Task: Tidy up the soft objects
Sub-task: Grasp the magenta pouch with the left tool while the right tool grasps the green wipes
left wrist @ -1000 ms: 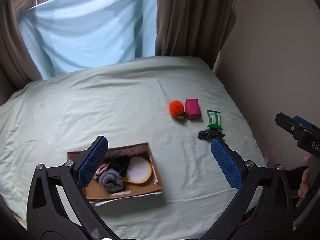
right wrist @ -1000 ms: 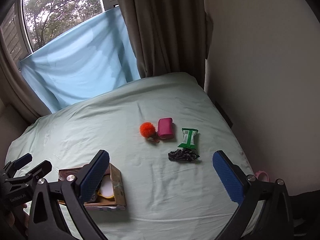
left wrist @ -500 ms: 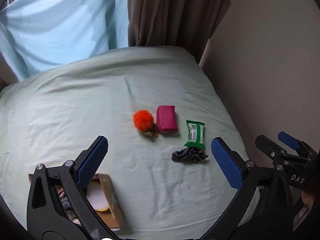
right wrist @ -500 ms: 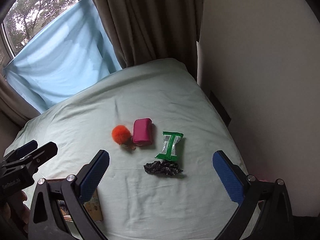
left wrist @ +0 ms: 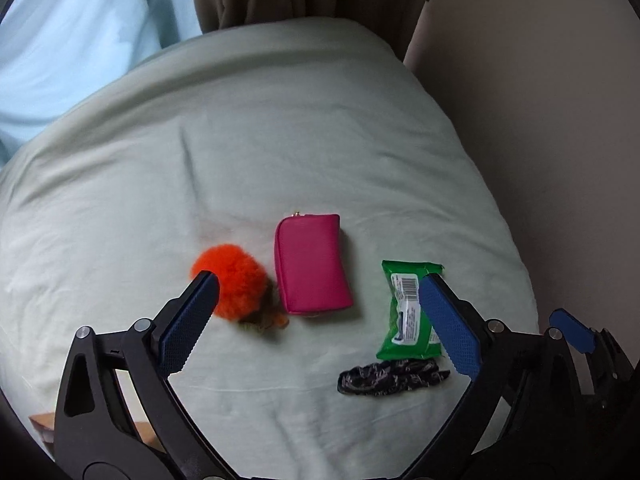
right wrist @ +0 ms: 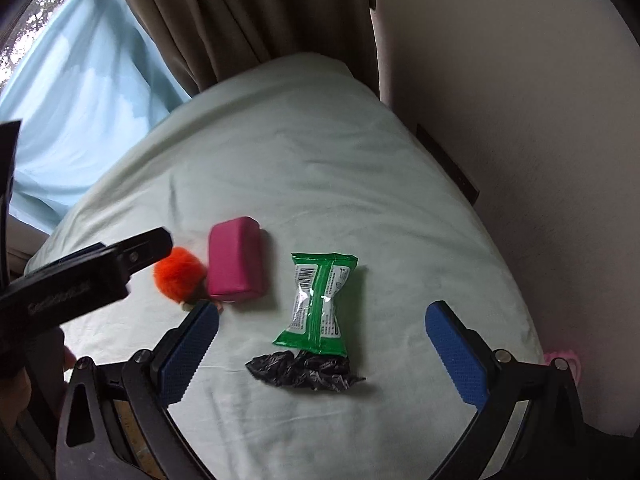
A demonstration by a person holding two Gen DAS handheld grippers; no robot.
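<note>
Both wrist views, grippers over the bed (left wrist: 320, 140). The left gripper (left wrist: 320, 316) is wide, its jaws just beginning to close with nothing pressed between them; the right gripper (right wrist: 322, 354) is spread wide and empty. Nearest lies a crumpled dark patterned cloth (right wrist: 304, 372), its far edge touching the green wipes packet (right wrist: 320, 300). Beyond, the pink pouch (left wrist: 310, 264) sits between the left jaws' line of sight, the orange pompom (left wrist: 234, 280) just beside it, partly behind the left pad. A cardboard corner (left wrist: 40, 424), probably the collecting box, shows at lower left. Judged step: descent to a pick. Centre one item between the pads, lower to the sheet, and close gently so no bedding is pinched.
</note>
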